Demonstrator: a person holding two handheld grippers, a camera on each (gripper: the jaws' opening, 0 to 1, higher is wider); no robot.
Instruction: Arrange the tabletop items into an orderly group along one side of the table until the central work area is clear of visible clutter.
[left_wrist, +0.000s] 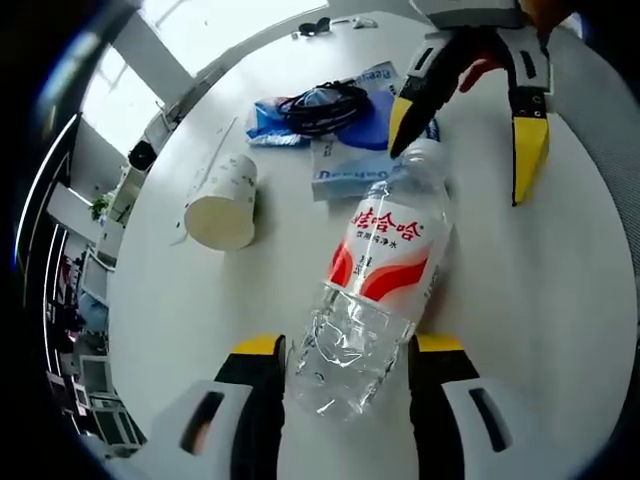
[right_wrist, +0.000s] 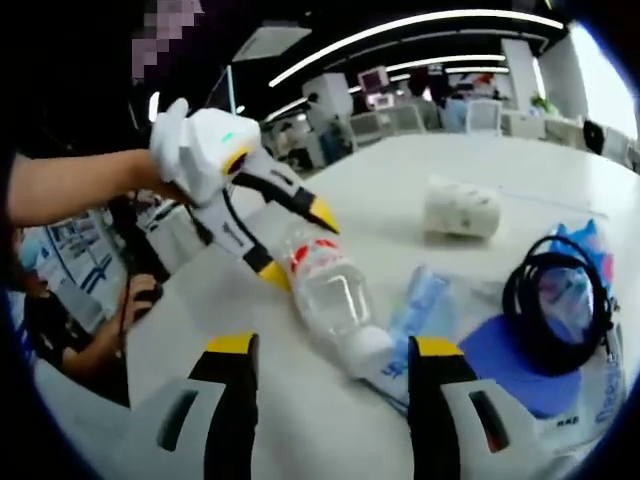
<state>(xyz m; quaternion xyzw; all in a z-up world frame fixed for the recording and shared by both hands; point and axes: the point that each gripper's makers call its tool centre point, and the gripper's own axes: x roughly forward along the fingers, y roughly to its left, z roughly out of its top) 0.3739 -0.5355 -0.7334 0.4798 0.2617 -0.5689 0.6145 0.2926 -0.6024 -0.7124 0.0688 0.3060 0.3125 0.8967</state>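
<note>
Bottle (left_wrist: 375, 300) lying between spread left tongs (left_wrist: 345, 350), base unclamped; right tongs (right_wrist: 335, 362) spread, empty, at cap.

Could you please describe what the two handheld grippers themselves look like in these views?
Both match: the left gripper and right gripper have white moulded bodies with slotted openings and black jaws tipped yellow. A small green light shows on the left gripper's white body in the right gripper view.

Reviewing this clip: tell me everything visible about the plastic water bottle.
The water bottle is clear plastic with a white cap and a white label bearing red swooshes and red characters. It looks empty or nearly so. It lies on its side on the white table, base between the open jaws of the left gripper, cap end by the right gripper and the blue-and-white packets.
</note>
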